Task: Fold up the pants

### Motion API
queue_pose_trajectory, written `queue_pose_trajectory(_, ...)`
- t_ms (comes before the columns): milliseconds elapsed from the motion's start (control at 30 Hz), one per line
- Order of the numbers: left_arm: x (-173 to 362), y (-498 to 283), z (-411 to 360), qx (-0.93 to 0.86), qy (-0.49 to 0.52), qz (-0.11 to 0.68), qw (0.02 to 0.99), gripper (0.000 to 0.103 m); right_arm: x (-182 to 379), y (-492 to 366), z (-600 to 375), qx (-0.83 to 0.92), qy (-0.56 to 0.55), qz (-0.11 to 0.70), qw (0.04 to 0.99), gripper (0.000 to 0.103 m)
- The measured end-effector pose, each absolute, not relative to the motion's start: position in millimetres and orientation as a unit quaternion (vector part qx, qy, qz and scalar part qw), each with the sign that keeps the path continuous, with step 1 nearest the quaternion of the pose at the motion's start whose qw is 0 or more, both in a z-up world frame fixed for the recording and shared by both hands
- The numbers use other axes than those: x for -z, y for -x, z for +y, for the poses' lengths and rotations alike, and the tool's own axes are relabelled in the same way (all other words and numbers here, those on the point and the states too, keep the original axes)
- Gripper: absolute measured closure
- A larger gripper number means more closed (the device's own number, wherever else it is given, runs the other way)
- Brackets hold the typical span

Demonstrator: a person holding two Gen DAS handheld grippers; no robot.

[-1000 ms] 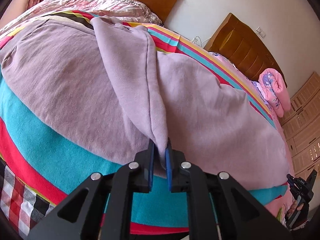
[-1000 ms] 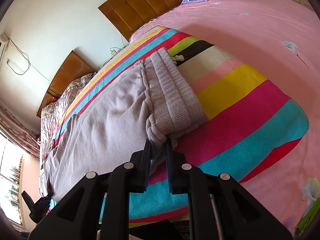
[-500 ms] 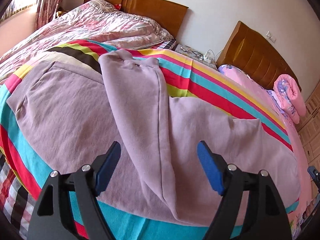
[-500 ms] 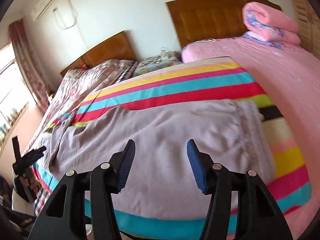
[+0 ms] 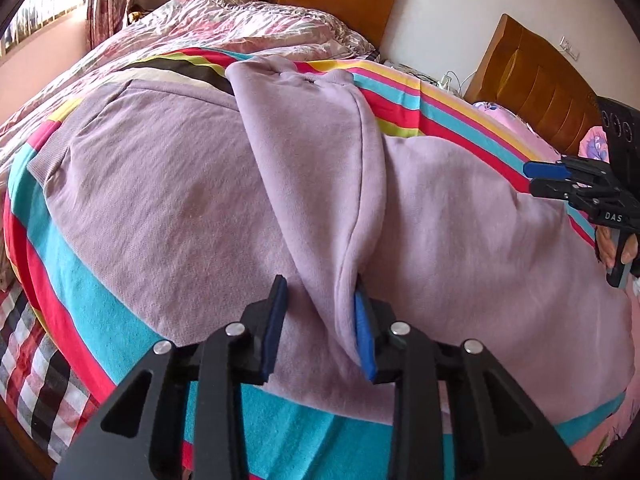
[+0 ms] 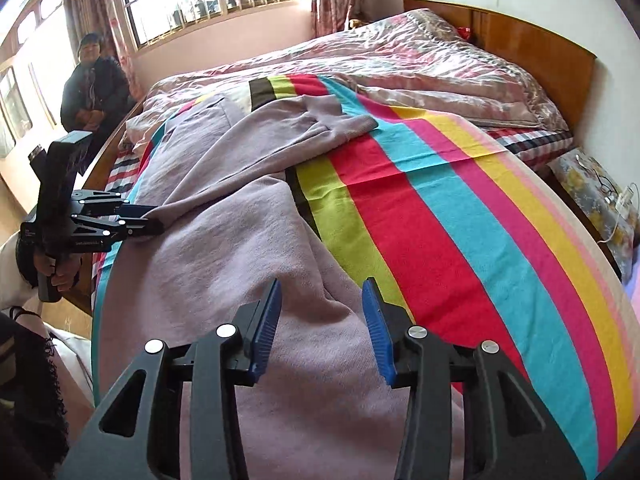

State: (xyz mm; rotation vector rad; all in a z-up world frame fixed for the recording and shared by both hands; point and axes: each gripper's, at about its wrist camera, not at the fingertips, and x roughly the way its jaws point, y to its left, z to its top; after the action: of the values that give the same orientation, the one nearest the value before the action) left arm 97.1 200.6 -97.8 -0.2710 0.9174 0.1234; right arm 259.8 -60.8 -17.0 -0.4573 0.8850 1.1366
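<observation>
Left tongs narrowed around pants fold.

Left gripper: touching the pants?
Touching. Left wrist view: left gripper is open, its right pad pressed against the raised fold of the pants.
</observation>
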Motion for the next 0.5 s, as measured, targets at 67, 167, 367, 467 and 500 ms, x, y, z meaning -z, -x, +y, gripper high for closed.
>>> queue_pose_trajectory(67,97.9,-95.6,198.2,-0.061,0.124,0.439,0.888,0.071,25.4,-263.6,-52.8,-0.536,0.217,0.41,0.705,0.068)
queue_pose_trajectory(167,98.2,-94.8,198.2,-0.062,0.126,0.437,0.888,0.071,41.1,-264.7,-39.0,-0.55,0.238,0.424,0.679,0.07)
queue_pose_trajectory(367,98.6,-90.7,198.4,-0.059,0.129,0.432,0.891,0.071,28.0,-249.3,-38.8,-0.537,0.264,0.367,0.713,0.099)
queue_pose_trajectory(467,98.8,-88.9,197.9,-0.058,0.127,0.429,0.892,0.071,8.6,-241.1,-37.8,-0.52,0.275,0.33,0.739,0.099)
queue_pose_trajectory(500,99.0,-87.7,197.8,-0.058,0.127,0.427,0.893,0.071,11.0,-241.3,-34.9,-0.513,0.282,0.33,0.74,0.099)
